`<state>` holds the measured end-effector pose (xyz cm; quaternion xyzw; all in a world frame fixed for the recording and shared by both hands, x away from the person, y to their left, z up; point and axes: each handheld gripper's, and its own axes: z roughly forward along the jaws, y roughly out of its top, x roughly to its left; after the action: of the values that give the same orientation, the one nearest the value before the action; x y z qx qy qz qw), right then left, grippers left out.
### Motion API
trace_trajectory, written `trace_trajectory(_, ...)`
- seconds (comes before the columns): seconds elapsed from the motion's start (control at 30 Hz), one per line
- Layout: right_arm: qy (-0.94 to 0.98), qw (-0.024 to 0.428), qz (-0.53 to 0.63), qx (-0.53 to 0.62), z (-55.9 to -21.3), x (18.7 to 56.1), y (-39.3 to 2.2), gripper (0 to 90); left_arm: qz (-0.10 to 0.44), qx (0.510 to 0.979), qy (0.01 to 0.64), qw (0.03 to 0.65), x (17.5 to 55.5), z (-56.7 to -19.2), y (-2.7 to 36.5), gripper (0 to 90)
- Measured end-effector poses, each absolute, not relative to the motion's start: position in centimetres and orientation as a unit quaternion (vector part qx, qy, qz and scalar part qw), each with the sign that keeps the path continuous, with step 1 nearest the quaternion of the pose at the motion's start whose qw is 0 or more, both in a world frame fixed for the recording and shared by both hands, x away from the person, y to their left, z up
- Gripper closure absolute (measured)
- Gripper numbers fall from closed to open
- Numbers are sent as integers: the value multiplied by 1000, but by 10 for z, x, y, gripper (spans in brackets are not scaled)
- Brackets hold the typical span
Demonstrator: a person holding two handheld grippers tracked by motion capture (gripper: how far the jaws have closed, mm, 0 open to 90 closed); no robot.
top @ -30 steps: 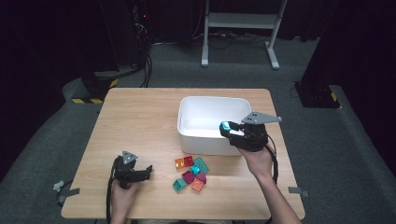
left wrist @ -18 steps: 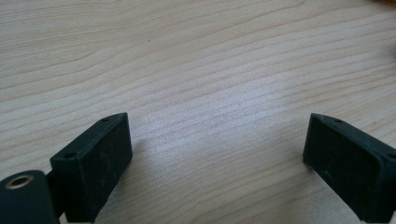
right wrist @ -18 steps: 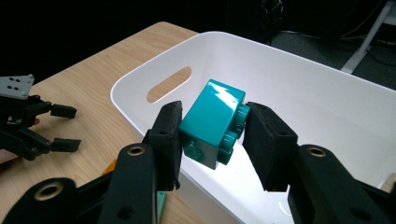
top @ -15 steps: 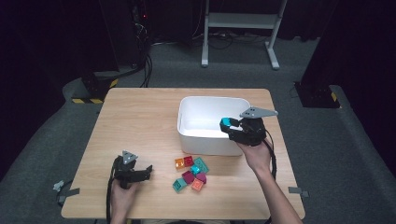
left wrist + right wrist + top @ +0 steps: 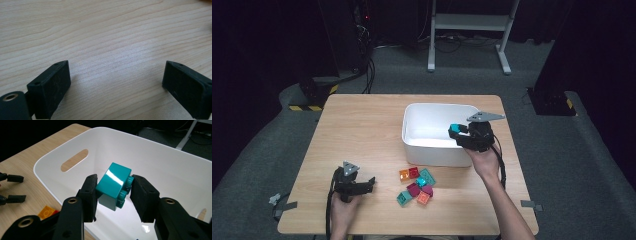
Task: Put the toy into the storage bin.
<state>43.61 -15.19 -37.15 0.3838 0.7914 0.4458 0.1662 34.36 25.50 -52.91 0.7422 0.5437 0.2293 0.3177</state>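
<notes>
Right gripper [image 5: 113,192] clamps a teal building brick [image 5: 113,187] over the white plastic bin [image 5: 412,125]. Left gripper [image 5: 371,184], at the bin's seven o'clock, rests with jaws apart.

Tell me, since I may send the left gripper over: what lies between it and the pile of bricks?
Bare wood. In the high view, only table separates the open left gripper from the pile of bricks.

Light falls from overhead onto the table [image 5: 362,130], which is evenly bright, while the room around it sinks into near black. The white bin [image 5: 160,160] glares on its inner floor, and the teal block [image 5: 113,185] carries a sharp highlight on top. The left gripper view is soft, perhaps slightly out of focus, with faint shadows beneath the jaws.
</notes>
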Motion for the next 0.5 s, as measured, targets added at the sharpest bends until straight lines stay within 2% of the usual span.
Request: trace_trajectory(0.5,795,178,420,401,-381,447,-149,568,229,742,544,318,344,-529,255,81)
